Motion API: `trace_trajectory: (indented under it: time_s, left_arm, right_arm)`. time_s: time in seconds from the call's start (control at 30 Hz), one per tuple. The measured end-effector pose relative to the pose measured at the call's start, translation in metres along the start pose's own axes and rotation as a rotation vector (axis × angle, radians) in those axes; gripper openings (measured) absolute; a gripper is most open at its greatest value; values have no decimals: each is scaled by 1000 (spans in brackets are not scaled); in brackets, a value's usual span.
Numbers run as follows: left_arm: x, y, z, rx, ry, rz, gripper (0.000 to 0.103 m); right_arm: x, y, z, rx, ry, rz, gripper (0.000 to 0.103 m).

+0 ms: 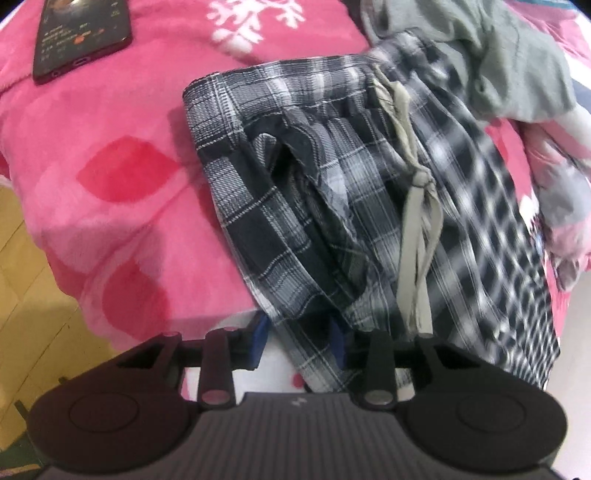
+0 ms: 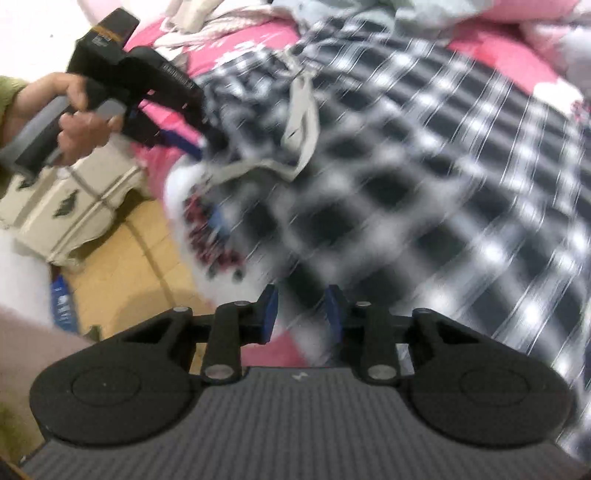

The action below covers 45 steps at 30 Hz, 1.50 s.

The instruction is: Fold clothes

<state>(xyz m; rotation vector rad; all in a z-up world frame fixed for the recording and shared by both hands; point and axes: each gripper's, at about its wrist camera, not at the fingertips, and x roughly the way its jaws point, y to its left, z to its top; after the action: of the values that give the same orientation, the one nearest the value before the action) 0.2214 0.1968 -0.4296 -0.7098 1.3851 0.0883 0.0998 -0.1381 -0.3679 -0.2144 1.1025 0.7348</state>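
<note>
One pair of plaid shorts [image 1: 332, 192], rumpled, grey drawstring [image 1: 417, 229], left gripper [image 1: 301, 343] seemingly pinching hem, right gripper [image 2: 301, 310] parted.

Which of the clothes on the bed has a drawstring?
The plaid shorts: a pale drawstring hangs from the waistband. The grey garment bunched behind them shows none.

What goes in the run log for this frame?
step: folding plaid shorts | left tool: fabric between fingers, grip unclear | right tool: open, empty | surface: pink blanket

Shorts [image 1: 332, 192] lie on a blanket [image 1: 110, 166] at the bed's edge — a phone [image 1: 83, 35] to their left, more clothes [image 1: 498, 55] behind.
</note>
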Motion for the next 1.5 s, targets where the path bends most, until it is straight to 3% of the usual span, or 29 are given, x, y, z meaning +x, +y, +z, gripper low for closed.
trace_trajectory:
  time_s: [0.03, 0.1, 0.27, 0.4, 0.47, 0.6, 0.67, 0.83, 0.97, 1.07, 1.1, 1.27, 1.43, 1.5]
  left_arm:
    - [1, -2, 0, 0, -5, 7, 32]
    - [-1, -6, -2, 24, -21, 24, 4]
    - [-21, -17, -8, 69, -54, 7, 3]
    - [-26, 10, -12, 64, -7, 55, 4]
    - [-22, 18, -11, 23, 18, 19, 6]
    - [-36, 20, -11, 20, -13, -33, 40]
    - [-42, 17, -11, 47, -32, -41, 48]
    - [-30, 3, 6, 126, -37, 48, 43]
    - [-23, 2, 14, 121, -47, 60, 37]
    - [-17, 5, 12, 96, -52, 89, 10]
    - [-15, 7, 11, 93, -54, 95, 6]
    - [-25, 14, 0, 138, -83, 92, 4]
    - [-34, 34, 0, 94, -75, 52, 4]
    - [-37, 44, 2, 52, -64, -5, 8]
  right_arm:
    - [5, 1, 3, -8, 1, -14, 28]
    - [15, 5, 1, -2, 43, 20, 28]
    - [8, 21, -8, -36, 100, 120, 26]
    - [10, 18, -16, 71, 102, 125, 28]
    - [11, 15, -19, 129, 106, 128, 28]
    - [12, 14, -25, 162, 101, 151, 28]
    - [9, 14, -24, 153, 93, 174, 29]
    - [0, 5, -10, 175, 29, 218, 29]
    - [-2, -6, 13, 208, -57, 211, 29]
    - [10, 0, 31, 154, -88, 203, 29]
    - [14, 3, 38, 131, -98, 209, 29]
    - [35, 24, 71, -9, -114, 207, 29]
    - [63, 44, 97, -40, -85, 221, 34]
    - [76, 53, 101, -42, -55, 235, 34]
